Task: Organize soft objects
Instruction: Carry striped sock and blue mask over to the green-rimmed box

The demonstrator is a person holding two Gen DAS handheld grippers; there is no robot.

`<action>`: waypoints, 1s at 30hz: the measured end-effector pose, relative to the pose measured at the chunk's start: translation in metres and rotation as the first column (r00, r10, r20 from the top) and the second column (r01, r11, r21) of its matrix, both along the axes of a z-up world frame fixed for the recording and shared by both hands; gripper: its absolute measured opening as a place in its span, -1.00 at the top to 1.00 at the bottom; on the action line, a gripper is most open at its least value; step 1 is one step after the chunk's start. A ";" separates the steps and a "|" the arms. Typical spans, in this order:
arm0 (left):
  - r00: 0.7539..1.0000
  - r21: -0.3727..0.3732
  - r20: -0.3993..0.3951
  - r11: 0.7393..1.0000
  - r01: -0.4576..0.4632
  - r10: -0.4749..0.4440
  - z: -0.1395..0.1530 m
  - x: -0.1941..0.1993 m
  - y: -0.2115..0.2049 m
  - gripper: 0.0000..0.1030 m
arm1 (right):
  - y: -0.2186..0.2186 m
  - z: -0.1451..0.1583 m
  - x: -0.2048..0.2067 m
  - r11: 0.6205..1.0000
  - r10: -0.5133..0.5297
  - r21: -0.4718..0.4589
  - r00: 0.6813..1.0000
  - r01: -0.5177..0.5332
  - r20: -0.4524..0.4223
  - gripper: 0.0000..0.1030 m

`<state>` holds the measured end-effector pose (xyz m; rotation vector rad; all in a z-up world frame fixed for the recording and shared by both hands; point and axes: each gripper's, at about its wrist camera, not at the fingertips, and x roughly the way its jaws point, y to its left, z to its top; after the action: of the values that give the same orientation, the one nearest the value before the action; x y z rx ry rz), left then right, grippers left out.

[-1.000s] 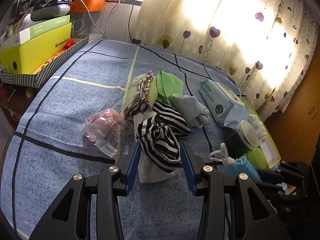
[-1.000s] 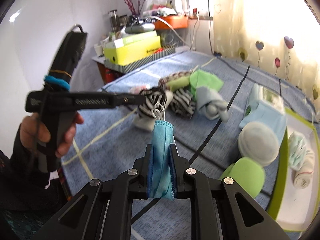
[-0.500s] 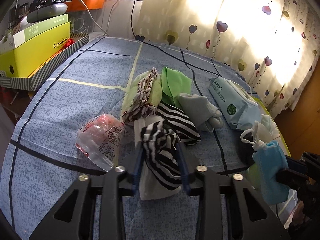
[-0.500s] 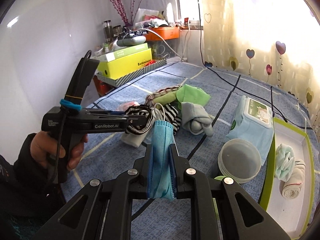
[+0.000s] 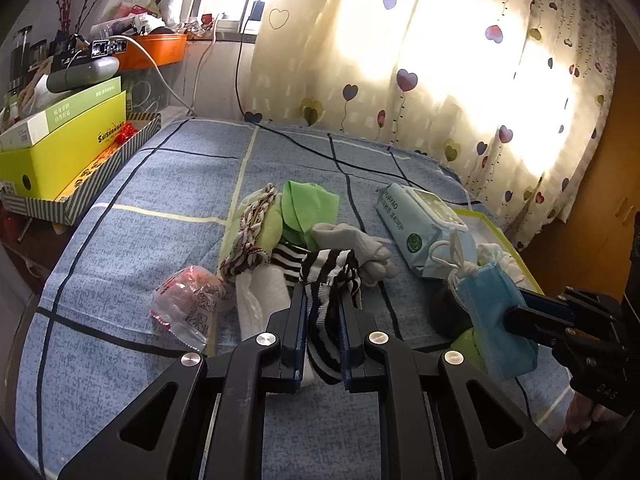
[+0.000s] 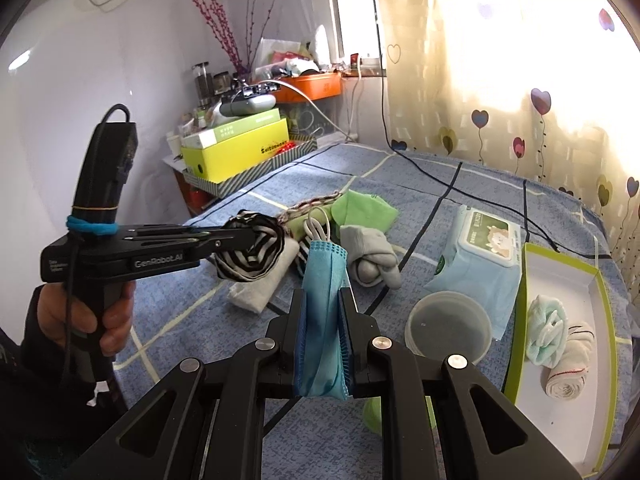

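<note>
- Striped sock (image 5: 326,304): black and white, pinched between the pads of the left gripper (image 5: 322,334), whose jaws have just closed on it; lifted at the near edge of the pile, likely to separate it.
- Blue face mask (image 6: 322,312): clamped upright in the right gripper (image 6: 323,340), held above the bed (image 5: 160,184), probably awaiting sorting.
- Green-edged tray (image 6: 560,264), far right, already holds rolled socks, so it seems the destination.
- Grey sock (image 6: 370,254) and green cloth (image 5: 308,208) lie unsorted mid-bed.

Sunlit heart-print curtain (image 5: 460,92); white wall (image 6: 80,80); blue bed (image 5: 160,200).
</note>
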<state>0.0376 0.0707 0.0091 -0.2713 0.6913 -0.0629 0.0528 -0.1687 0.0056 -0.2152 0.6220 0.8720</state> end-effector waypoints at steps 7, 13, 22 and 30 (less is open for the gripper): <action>0.998 0.007 0.023 0.998 0.057 -0.057 0.012 0.001 -0.022 0.73 | -0.019 0.004 0.002 0.999 -0.045 0.024 0.999 0.044 0.008 0.72; 0.994 0.017 0.042 0.994 0.103 -0.104 0.023 0.005 -0.042 0.73 | -0.042 0.009 0.006 0.994 -0.099 0.051 0.995 0.098 0.021 0.72; 0.986 0.032 0.057 0.988 0.152 -0.154 0.036 0.015 -0.067 0.73 | -0.079 0.013 0.015 0.982 -0.172 0.077 0.985 0.170 0.016 0.72; 0.979 0.042 0.058 0.981 0.191 -0.193 0.044 0.028 -0.088 0.73 | -0.104 0.015 0.026 0.970 -0.225 0.099 0.974 0.223 0.012 0.72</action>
<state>0.0653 -0.0172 0.0529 -0.1659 0.6550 -0.2421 0.0789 -0.2729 0.0201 -0.0648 0.5686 0.6786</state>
